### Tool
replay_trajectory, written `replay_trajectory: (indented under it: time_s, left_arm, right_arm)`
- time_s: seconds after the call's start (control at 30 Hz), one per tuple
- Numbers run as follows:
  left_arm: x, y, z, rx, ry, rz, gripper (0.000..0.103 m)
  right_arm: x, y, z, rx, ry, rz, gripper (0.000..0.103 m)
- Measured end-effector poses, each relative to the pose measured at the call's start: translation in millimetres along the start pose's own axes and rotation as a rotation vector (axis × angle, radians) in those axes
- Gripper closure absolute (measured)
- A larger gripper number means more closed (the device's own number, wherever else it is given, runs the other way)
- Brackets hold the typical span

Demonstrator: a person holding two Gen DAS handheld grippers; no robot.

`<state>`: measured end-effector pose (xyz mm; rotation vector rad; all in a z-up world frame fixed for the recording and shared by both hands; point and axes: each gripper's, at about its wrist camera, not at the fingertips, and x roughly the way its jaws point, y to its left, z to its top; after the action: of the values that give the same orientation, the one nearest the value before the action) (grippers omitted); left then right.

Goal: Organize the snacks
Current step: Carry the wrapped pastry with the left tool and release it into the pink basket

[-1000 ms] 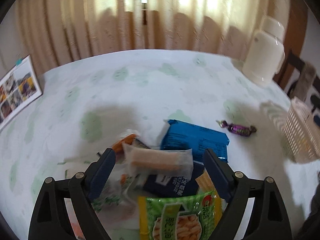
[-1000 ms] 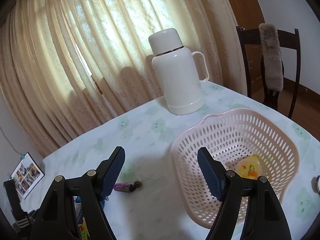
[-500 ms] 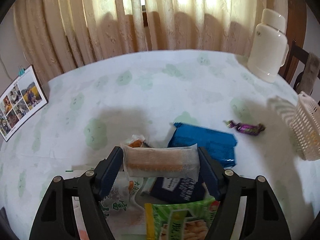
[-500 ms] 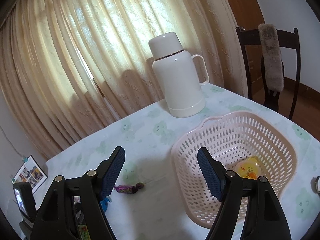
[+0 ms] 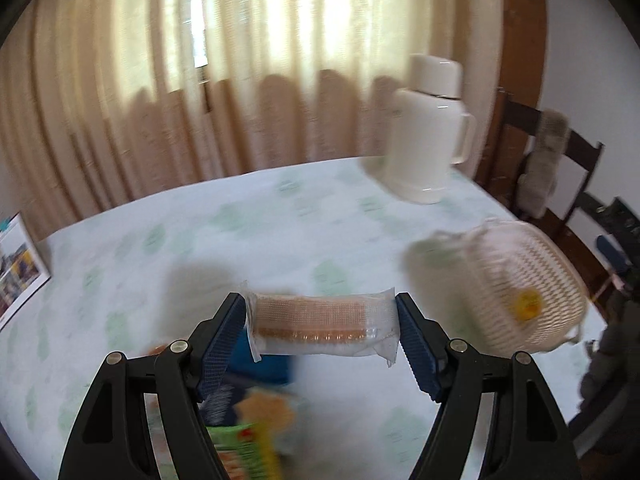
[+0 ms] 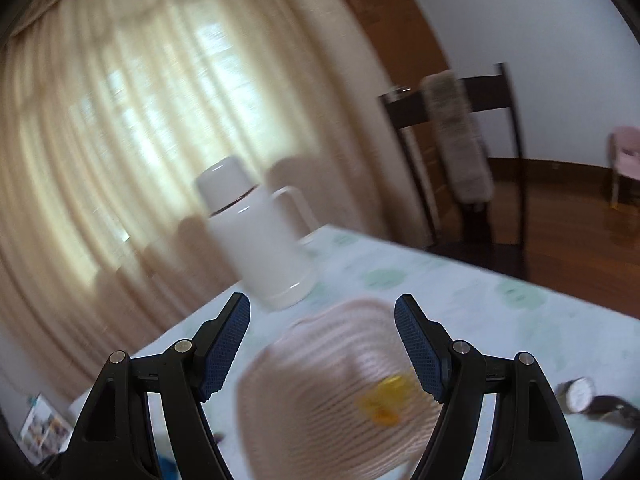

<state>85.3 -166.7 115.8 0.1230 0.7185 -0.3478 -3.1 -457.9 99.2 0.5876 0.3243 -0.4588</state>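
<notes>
Snacks are split between the gripper, the basket and the tabletop. The left gripper point(image 5: 320, 322) pinches a clear-wrapped wafer pack point(image 5: 322, 326) by its two ends, the blue pads pressed against the wrapper, and the pack hangs crosswise above the tablecloth point(image 5: 224, 232), clear of the surface. Below and behind it, toward the near edge of the tabletop, lies a blurred heap of other snacks: a blue packet point(image 5: 264, 364) and a green-and-yellow bag point(image 5: 244, 452), partly hidden by the left finger.

Off to the right, near the tabletop's right edge, sits a pale pink lattice basket point(image 5: 532, 272) with a yellow round jelly cup point(image 5: 529, 305) inside. A white thermos jug point(image 5: 426, 136) stands upright toward the far edge, in front of the beige curtain point(image 5: 240, 60). A photo card point(image 5: 18, 268) leans at the far left edge. A dark wooden chair point(image 5: 568, 168) with a grey fuzzy cover draped over its back stands beyond the right edge.

The right gripper point(image 6: 322, 344) is spread wide with nothing between its fingers, hovering above the same basket, whose contents are heavily blurred. A wristwatch point(image 6: 580, 396) rests on the cloth to the right of that basket.
</notes>
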Motion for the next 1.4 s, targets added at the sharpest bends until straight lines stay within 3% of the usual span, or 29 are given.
replay_trajectory:
  time_s: [0.23, 0.53, 0.63, 0.67, 0.7, 1.1, 1.4]
  left_arm:
    - [12.5, -57.4, 15.1, 0.07, 0.008, -0.093, 0.031]
    - [29.8, -117.1, 24.2, 0.131, 0.016, -0.241, 0.029]
    - [34.3, -127.0, 22.7, 0.136, 0.029, -0.306, 0.021]
    - [35.7, -127.7, 21.8, 0.133, 0.029, -0.312, 0.014]
    - [37.0, -127.5, 21.3, 0.127, 0.027, -0.311, 0.009]
    - [34.5, -80.5, 19.9, -0.009, 0.062, -0.24, 0.009]
    - [8.7, -54.9, 12.7, -0.007, -0.003, -0.144, 0.009]
  right_arm:
    - [13.1, -22.0, 7.2, 0.045, 0.037, -0.025, 0.028]
    - [6.5, -34.9, 10.6, 0.102, 0.013, -0.031, 0.028]
    - [4.6, -39.9, 12.6, 0.123, 0.003, -0.038, 0.027]
    - [4.0, -40.6, 13.0, 0.126, 0.001, -0.039, 0.027]
    - [3.5, -40.9, 13.0, 0.129, -0.001, -0.04, 0.027]
    - [6.6, -26.8, 6.2, 0.082, 0.019, -0.001, 0.027]
    - [8.5, -8.5, -2.5, 0.009, 0.022, 0.038, 0.027]
